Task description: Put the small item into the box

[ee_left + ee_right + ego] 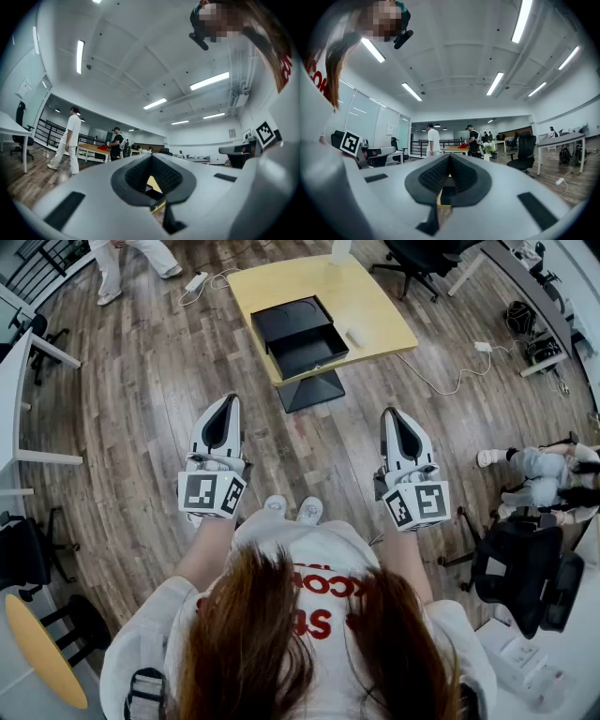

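A black box (298, 334) with its drawer pulled open stands on a yellow table (380, 306) ahead of me. A small pale item (353, 337) lies on the tabletop just right of the drawer. Both grippers are held level at waist height, well short of the table. My left gripper (227, 401) and right gripper (392, 413) each have their jaws pressed together with nothing between them. In the left gripper view the gripper (151, 158) shows a sliver of yellow table through the pad gap. The right gripper view shows the gripper (448, 158) the same way, with the dark box beyond.
Wooden floor lies between me and the table's dark base (312, 390). A cable (441, 381) runs along the floor at the right and a power strip (196, 282) lies to the left. Office chairs (516, 568) and a seated person (539, 470) are at my right; a person (127, 263) walks at far left.
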A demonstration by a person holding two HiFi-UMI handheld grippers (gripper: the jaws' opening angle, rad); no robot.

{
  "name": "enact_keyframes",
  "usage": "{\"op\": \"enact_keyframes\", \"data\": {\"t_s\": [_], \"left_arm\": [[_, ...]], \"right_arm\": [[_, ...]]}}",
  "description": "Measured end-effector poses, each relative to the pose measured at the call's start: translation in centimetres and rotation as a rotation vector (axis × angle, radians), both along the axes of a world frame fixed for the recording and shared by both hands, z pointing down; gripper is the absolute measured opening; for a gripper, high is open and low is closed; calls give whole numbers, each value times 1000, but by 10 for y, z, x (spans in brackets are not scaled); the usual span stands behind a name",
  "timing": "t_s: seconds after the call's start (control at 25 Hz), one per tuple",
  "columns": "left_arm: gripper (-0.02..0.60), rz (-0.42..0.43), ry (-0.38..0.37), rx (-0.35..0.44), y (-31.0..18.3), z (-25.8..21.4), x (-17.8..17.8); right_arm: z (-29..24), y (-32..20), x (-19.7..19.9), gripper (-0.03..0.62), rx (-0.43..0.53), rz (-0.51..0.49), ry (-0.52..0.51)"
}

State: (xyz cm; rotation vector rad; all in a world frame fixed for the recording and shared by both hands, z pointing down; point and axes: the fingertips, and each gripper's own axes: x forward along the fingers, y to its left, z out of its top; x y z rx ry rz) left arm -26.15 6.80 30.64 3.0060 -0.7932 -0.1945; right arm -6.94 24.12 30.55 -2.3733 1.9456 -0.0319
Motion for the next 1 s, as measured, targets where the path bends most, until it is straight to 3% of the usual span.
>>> {"op": "enact_keyframes", "data": {"t_s": [1.0], "left_arm": [[6, -85, 2, 21, 18, 4, 44]], "right_arm": [[10, 11, 59, 6, 63, -97, -82]]}}
